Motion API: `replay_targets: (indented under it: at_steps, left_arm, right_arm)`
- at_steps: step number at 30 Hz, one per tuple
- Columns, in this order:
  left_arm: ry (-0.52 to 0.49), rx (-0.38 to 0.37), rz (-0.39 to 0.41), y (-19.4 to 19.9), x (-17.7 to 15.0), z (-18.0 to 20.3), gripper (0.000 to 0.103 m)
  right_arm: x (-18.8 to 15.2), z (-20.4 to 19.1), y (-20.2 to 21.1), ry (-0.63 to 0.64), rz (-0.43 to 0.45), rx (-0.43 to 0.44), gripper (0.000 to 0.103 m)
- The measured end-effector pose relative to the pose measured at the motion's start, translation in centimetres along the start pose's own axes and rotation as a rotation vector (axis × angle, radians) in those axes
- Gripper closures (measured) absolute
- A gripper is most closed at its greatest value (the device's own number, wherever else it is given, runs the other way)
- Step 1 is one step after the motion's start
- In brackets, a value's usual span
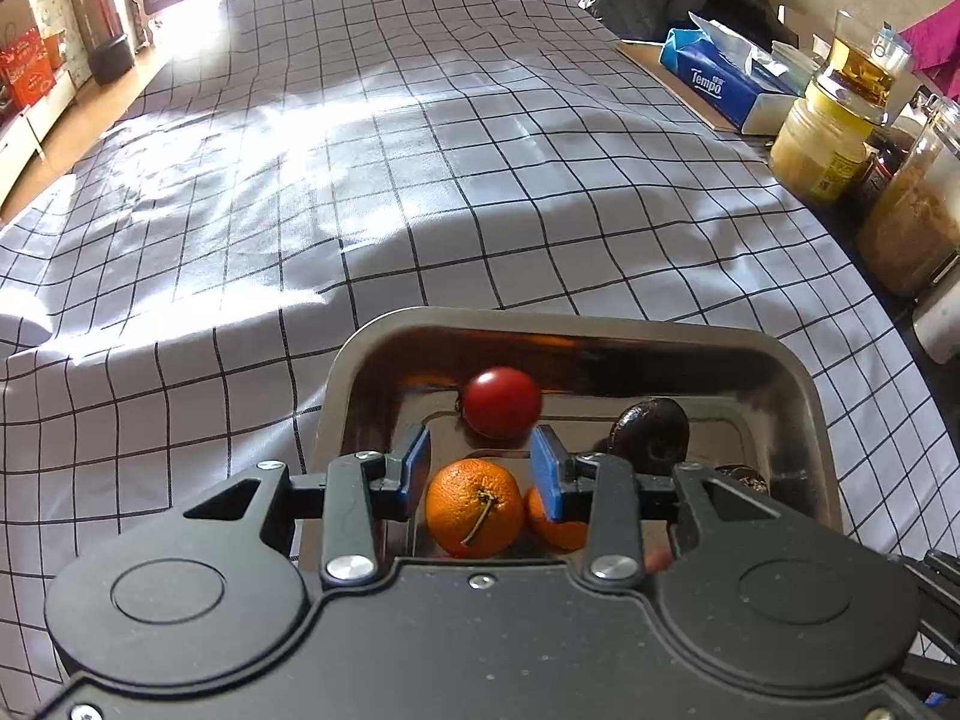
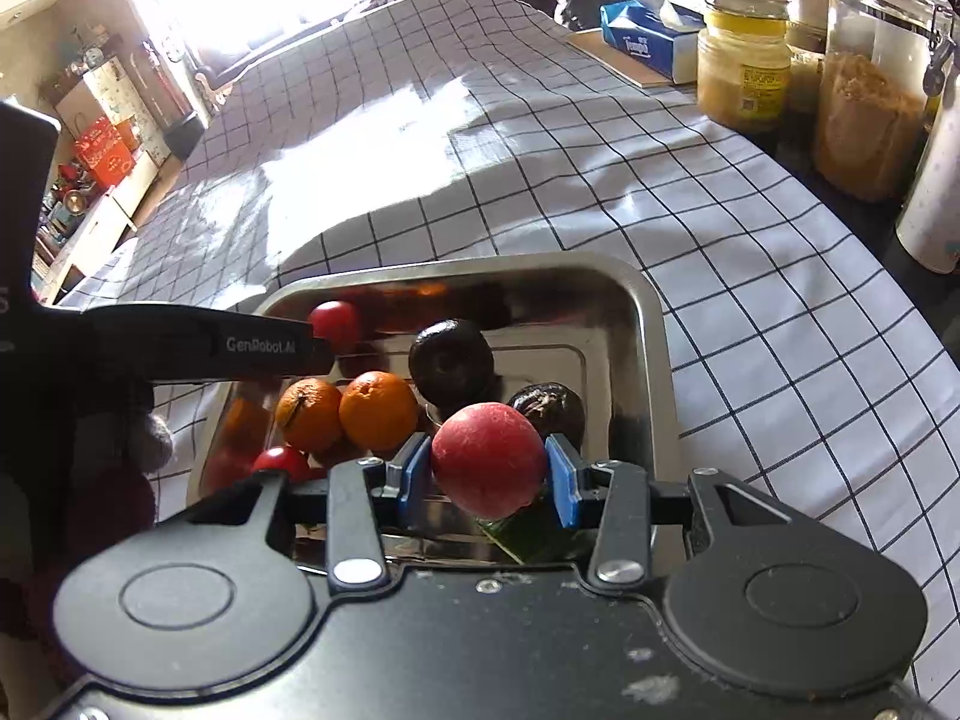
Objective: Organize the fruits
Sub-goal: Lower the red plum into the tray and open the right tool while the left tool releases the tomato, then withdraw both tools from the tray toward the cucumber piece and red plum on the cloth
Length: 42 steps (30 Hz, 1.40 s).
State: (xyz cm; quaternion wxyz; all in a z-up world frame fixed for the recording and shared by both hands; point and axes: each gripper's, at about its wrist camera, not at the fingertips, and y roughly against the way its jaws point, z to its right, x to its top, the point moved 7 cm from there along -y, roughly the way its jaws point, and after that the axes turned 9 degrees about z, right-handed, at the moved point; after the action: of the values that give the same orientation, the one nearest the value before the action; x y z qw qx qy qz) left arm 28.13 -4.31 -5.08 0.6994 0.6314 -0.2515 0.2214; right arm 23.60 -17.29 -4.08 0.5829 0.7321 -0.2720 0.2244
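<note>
A steel tray [image 1: 540, 321] on the checked cloth holds the fruit. My left gripper [image 1: 480, 439] hangs open over it. A stemmed orange [image 1: 474, 507] lies between and below the blue pads [image 1: 549, 474], which stand just off its sides. A second orange [image 1: 558, 525] sits beside it, a red tomato [image 1: 503, 402] lies farther back, and a dark fruit [image 1: 651, 435] is to the right. My right gripper [image 2: 487, 450] is shut on a red round fruit [image 2: 486, 456] above the near end of the tray [image 2: 654, 360]. Both oranges [image 2: 378, 411], two dark fruits [image 2: 450, 360] and the left gripper [image 2: 270, 348] show beyond.
The checked tablecloth [image 1: 420, 180] stretches far ahead and left. Along the right edge stand a blue tissue pack [image 1: 717, 81], glass jars [image 2: 744, 78] and a white container [image 2: 933, 210]. A small red fruit [image 2: 282, 462] and a green leaf [image 2: 528, 534] lie at the tray's near end.
</note>
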Motion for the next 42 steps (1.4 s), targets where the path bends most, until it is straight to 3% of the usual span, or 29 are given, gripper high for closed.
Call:
replay_targets:
  at_steps: [8, 13, 24, 42]
  left_arm:
    - [-0.014, -0.006, 0.014, 0.6, -0.1, 0.6, 0.058]
    - [-0.023, 0.022, 0.039, 1.5, -0.4, 0.6, 0.057]
    - [-0.029, 0.008, 0.074, 4.7, -1.9, 0.7, 0.057]
    - [-0.081, 0.01, 0.095, 10.7, -8.3, -0.8, 0.057]
  right_arm:
    - [0.4, -0.1, 0.9, 0.024, 0.072, -0.038, 0.059]
    - [0.5, 0.3, 0.9, 0.012, 0.07, -0.038, 0.059]
    - [-1.0, 0.3, 0.7, 0.018, 0.049, -0.078, 0.059]
    - [-4.7, -0.9, 6.3, 0.047, 0.092, -0.056, 0.059]
